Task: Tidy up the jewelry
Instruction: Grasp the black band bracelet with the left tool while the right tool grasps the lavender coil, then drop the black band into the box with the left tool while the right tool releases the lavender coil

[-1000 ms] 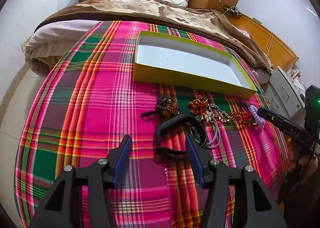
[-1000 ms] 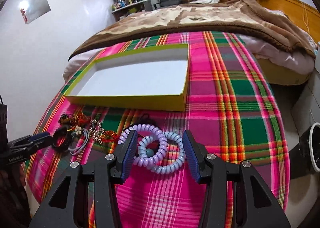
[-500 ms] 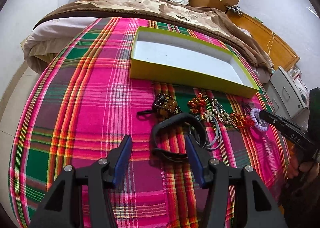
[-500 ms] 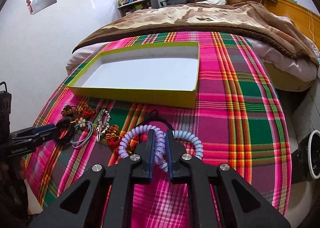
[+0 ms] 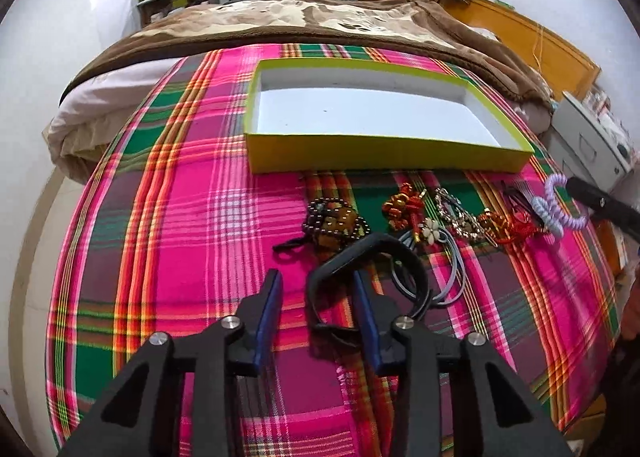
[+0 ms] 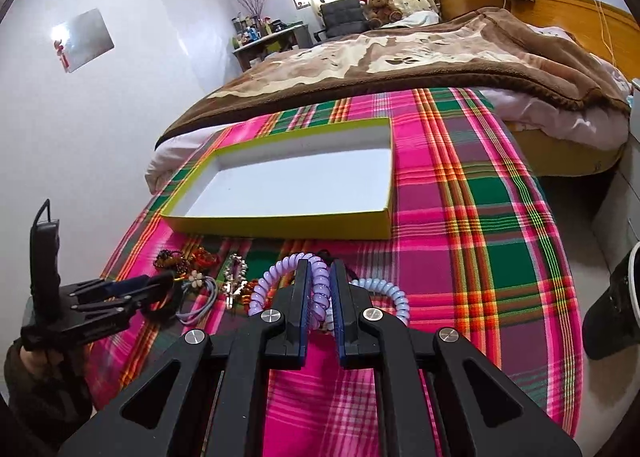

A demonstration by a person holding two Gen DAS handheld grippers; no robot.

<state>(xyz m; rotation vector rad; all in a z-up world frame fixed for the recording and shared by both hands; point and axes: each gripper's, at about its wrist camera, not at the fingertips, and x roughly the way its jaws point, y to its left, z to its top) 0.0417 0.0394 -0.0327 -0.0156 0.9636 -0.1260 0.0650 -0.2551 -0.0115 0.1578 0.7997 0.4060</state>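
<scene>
A yellow-green box (image 5: 384, 161) with a white empty inside lies on the plaid cloth; it also shows in the right wrist view (image 6: 280, 223). My right gripper (image 6: 320, 277) is shut on a purple spiral hair tie (image 6: 320, 285), lifted a little off the cloth, with a pale blue spiral tie (image 6: 386, 291) hanging beside it. My left gripper (image 5: 316, 289) is partly closed, its jaws straddling one side of a black band (image 5: 360, 253) that lies on the cloth. A bead bracelet (image 5: 332, 219), red ornaments (image 5: 402, 205) and grey hair ties (image 5: 452, 269) lie between.
The plaid cloth (image 5: 180, 217) covers the near end of a bed, with a brown blanket (image 5: 320, 21) behind the box. A white cabinet (image 5: 592, 141) stands at the right. The cloth's edges drop to the floor on both sides.
My right gripper closed on the purple spiral tie and raised it. My left gripper narrowed and moved forward around the black band.
</scene>
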